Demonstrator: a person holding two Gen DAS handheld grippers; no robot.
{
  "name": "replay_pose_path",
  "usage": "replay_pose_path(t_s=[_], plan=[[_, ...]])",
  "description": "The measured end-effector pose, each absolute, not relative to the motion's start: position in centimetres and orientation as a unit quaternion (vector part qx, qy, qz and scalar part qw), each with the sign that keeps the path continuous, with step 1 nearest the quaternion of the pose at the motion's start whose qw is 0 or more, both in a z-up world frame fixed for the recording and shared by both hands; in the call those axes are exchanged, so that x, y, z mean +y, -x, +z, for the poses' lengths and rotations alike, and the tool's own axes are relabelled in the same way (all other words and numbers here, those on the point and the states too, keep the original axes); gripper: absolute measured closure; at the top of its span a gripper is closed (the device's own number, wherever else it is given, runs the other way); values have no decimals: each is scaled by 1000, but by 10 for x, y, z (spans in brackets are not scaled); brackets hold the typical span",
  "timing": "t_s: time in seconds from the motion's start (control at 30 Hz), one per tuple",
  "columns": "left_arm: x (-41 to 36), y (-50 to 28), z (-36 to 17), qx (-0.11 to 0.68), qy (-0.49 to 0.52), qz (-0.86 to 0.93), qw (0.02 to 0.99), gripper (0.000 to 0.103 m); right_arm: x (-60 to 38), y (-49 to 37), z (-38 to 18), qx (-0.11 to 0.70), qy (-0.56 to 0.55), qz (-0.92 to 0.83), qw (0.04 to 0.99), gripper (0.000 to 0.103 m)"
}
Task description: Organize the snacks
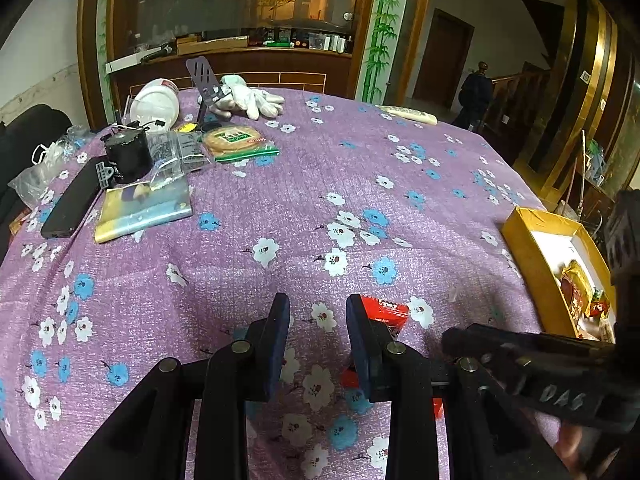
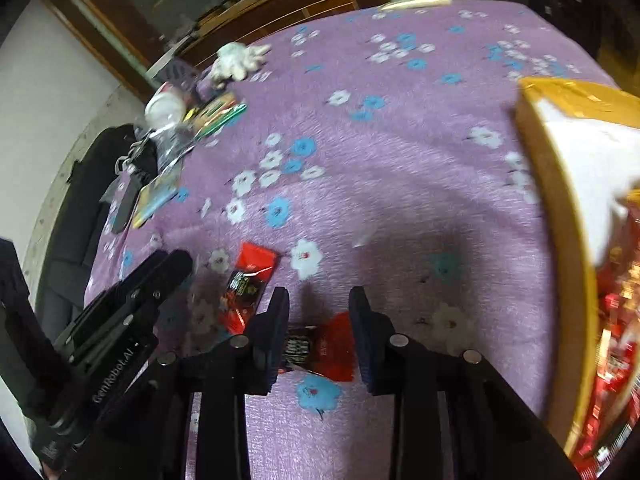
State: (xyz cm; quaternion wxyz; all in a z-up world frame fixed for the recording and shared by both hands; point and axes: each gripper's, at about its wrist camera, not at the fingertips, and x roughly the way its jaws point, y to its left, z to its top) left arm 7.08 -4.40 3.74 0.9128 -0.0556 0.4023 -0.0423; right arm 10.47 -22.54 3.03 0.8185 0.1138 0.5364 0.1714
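On the purple flowered tablecloth [image 2: 400,160], the right gripper [image 2: 319,324] hangs over a red-and-black foil snack packet [image 2: 320,346]; its blue pads straddle the packet with a gap on both sides. A second red-and-black packet [image 2: 250,284] lies just left. The left gripper [image 1: 318,330] stands narrowly apart, empty. The yellow cardboard box [image 2: 560,216] of snacks sits at the cloth's right edge.

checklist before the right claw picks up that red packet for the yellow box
1. Red-and-black foil snack packet lies between the right claw's fingers: ok.
2. Pads pressing on that packet: cannot tell, the view is blurred.
3. Yellow cardboard box has an open top with room left: ok.
4. Left claw has nothing between its fingers: ok.
5. Second red foil packet lies apart from the first on the purple floral tablecloth: ok.
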Motion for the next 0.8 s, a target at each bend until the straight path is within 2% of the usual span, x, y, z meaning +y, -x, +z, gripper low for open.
replay_pose_path(t_s=[0.3,0.4,0.53,0.67,0.8], plan=[[-40,-73,37,411,72,-49,908,73,-221,-57,35,586,-56,242,771,73],[-34,-76,36,416,87,-48,904,73,-217,-53,39,580,-34,230,781,63],[-32,-77,33,424,94,-52,899,73,-225,-46,41,592,-65,203,777,62],[-39,-77,34,423,82,-53,901,73,-224,-24,43,596,-101,216,767,56],[-37,-78,32,424,80,-45,901,73,-204,-23,35,599,-81,193,773,56]])
